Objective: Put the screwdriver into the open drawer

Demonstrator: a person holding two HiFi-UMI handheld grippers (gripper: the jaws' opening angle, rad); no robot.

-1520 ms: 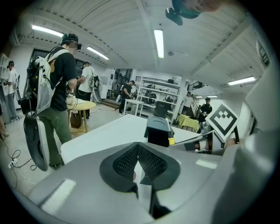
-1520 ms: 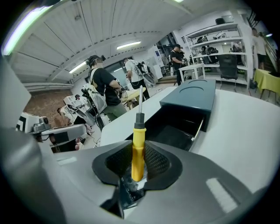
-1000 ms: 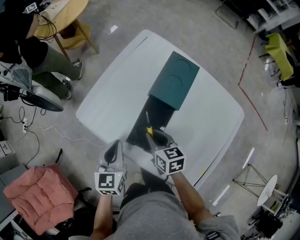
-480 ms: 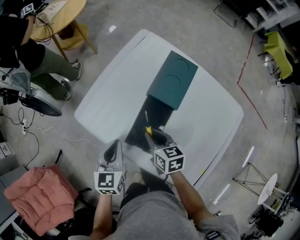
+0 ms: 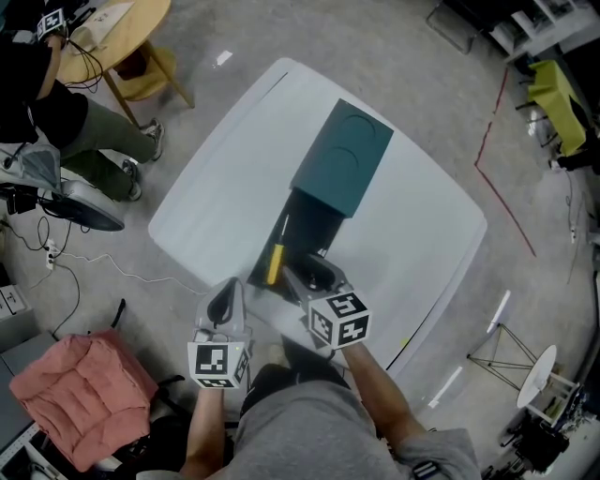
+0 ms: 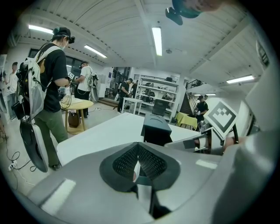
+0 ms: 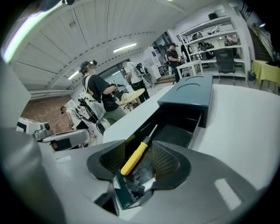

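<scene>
The yellow-handled screwdriver lies slanted inside the open dark drawer of the teal cabinet, near the drawer's left wall. My right gripper hangs over the drawer's front end and its jaws are opening. In the right gripper view the screwdriver shows in the gap of the right gripper, free of both pads. My left gripper hovers at the table's near edge, left of the drawer. In the left gripper view the pads of the left gripper meet with nothing between them.
The cabinet stands on a white table. A person stands by a round wooden table at the top left. A pink cushion lies on the floor at the lower left. A yellow-green chair is at the far right.
The right gripper's jaws have spread and let go of the screwdriver. It has dropped from between them to lie in the drawer, a little to the left. Both hands stayed put.
</scene>
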